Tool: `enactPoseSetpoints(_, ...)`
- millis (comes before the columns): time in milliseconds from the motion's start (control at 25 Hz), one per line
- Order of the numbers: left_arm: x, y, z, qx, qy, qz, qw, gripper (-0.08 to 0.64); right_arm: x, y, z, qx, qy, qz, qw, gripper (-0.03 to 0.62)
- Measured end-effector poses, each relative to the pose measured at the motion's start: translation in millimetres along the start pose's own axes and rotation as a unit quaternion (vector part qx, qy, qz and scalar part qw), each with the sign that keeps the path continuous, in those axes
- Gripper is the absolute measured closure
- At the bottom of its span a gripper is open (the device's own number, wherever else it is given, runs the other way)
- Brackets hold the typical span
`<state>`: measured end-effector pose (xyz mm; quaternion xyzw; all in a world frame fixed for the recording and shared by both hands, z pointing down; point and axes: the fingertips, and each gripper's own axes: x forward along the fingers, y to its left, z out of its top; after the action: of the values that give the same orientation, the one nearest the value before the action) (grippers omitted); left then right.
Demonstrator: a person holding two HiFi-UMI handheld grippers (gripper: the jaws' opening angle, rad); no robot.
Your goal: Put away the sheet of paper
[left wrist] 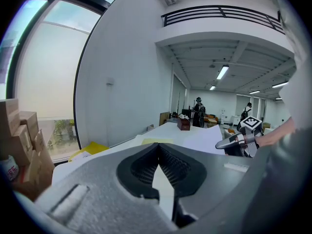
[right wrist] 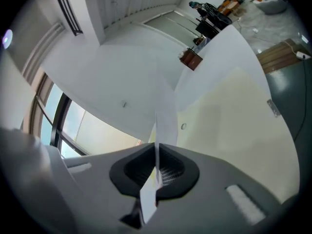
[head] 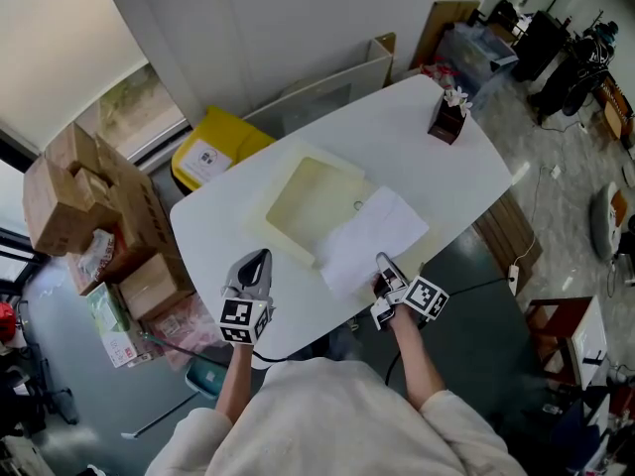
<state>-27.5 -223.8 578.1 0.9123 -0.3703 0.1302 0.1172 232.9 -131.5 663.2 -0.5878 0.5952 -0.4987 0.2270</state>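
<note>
A white sheet of paper (head: 372, 234) lies partly over a pale yellow plastic folder (head: 303, 198) on the white table (head: 417, 157). My right gripper (head: 381, 262) is shut on the sheet's near edge. In the right gripper view the sheet (right wrist: 164, 106) runs edge-on out of the closed jaws of my right gripper (right wrist: 157, 152), with the folder (right wrist: 229, 116) beyond. My left gripper (head: 260, 258) hovers over the table's near left part, apart from the folder, shut with nothing in it. The left gripper view shows its tip (left wrist: 158, 148), the sheet (left wrist: 204, 139) and the right gripper (left wrist: 233, 142).
A small brown box (head: 447, 120) with flowers stands at the table's far end. Cardboard boxes (head: 89, 206) are stacked on the floor to the left, and a yellow bin (head: 213, 150) stands behind the table. The table's near edge is close to my body.
</note>
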Motion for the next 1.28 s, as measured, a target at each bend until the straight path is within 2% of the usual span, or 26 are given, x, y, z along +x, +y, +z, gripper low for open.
enactPoseSetpoints(200,3.3,-2.0,-0.4,0.0,0.003,0.003,1.0,0.558,2.1,-40.5,-2.9,0.053,0.014,-0.025,0.998,0.591)
enactPoseSetpoints(440,4.3,-1.3,-1.4,0.001,0.005,0.008,1.0,0.558,3.1,-78.1,-10.5,0.083,0.04,-0.048,0.995,0.591)
enactPoseSetpoints(800,4.0,0.1,-3.0,-0.002,0.008,0.015,0.9999,0.558,18.9,-88.2,-10.9,0.036,0.097,-0.062,0.993,0.591)
enactPoseSetpoints(1280,0.7,6.0,-6.4,-0.007,0.009,0.026,0.9996,0.558,53.0,-81.3,-12.2,0.008,0.126,-0.056,0.99,0.591)
